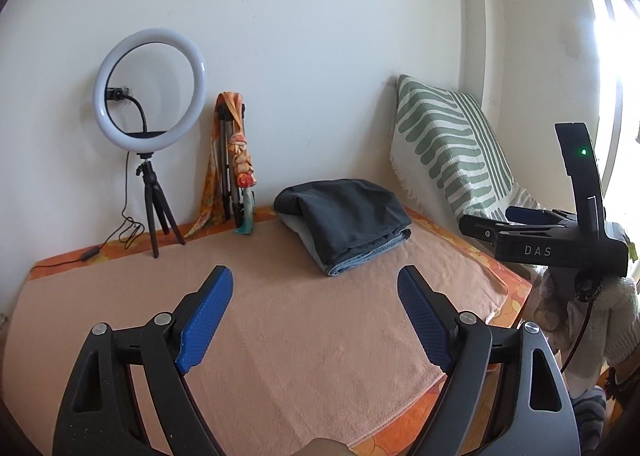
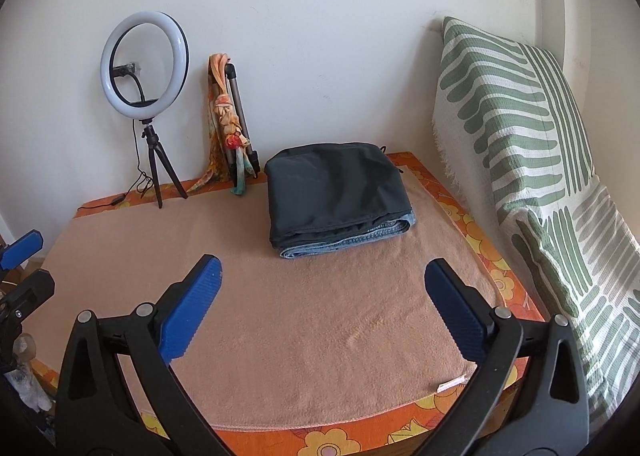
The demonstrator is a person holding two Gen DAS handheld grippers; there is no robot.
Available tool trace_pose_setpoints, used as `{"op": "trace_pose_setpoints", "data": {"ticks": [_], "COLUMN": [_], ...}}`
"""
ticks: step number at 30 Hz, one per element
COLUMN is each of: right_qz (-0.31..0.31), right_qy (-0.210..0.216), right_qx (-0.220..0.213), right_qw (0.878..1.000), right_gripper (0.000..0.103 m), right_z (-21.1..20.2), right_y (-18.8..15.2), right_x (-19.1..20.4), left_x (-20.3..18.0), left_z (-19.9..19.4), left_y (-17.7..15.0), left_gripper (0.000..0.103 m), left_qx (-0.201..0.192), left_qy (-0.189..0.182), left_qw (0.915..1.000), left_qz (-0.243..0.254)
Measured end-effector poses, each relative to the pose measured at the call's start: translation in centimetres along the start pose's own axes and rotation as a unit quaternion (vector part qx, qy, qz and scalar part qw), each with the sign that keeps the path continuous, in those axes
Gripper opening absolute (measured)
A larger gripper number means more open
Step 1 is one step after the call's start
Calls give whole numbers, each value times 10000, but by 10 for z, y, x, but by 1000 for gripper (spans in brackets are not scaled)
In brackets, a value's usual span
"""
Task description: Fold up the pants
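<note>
Dark grey folded pants (image 1: 348, 210) lie stacked on folded blue jeans (image 1: 368, 258) at the back of the peach towel (image 1: 280, 336). The same stack of grey pants (image 2: 336, 192) over jeans (image 2: 352, 242) shows in the right wrist view on the towel (image 2: 300, 328). My left gripper (image 1: 316, 276) is open and empty, held above the towel in front of the stack. My right gripper (image 2: 322, 266) is open and empty, also short of the stack. The right gripper's body (image 1: 560, 240) shows at the right of the left view.
A ring light on a small tripod (image 1: 150, 104) and a folded tripod wrapped in an orange scarf (image 1: 232, 160) stand against the back wall. A green-striped cushion (image 2: 520, 144) leans at the right. An orange flowered cloth (image 2: 472, 224) borders the towel.
</note>
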State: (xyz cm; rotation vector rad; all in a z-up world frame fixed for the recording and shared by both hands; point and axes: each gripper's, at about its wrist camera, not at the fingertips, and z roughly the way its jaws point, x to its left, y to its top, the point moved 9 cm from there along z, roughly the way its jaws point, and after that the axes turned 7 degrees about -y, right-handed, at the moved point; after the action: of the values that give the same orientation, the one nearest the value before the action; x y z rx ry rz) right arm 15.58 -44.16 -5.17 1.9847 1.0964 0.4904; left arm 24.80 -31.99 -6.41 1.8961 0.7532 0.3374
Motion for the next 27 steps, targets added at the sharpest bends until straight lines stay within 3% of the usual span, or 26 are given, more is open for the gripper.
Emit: {"op": "trace_pose_setpoints", "data": {"ticks": [5, 9, 27], "right_qz": [120, 229, 332], "right_qy": [-76, -107, -402], "right_qx": [-25, -18, -122], "right_qw": [9999, 9997, 9986], "right_gripper": [103, 103, 103], "right_z": [-1, 4, 27], "right_y": [-19, -31, -55], "right_x": [-3, -4, -3], "left_x": [-3, -3, 20], "left_z": [-5, -8, 8], "left_y": [-11, -16, -47], "left_gripper": [89, 101, 102], "left_qx": [-35, -130, 111], "left_qy": [90, 154, 339], "left_qw": [9999, 9997, 9993], "left_qz": [112, 164, -53]}}
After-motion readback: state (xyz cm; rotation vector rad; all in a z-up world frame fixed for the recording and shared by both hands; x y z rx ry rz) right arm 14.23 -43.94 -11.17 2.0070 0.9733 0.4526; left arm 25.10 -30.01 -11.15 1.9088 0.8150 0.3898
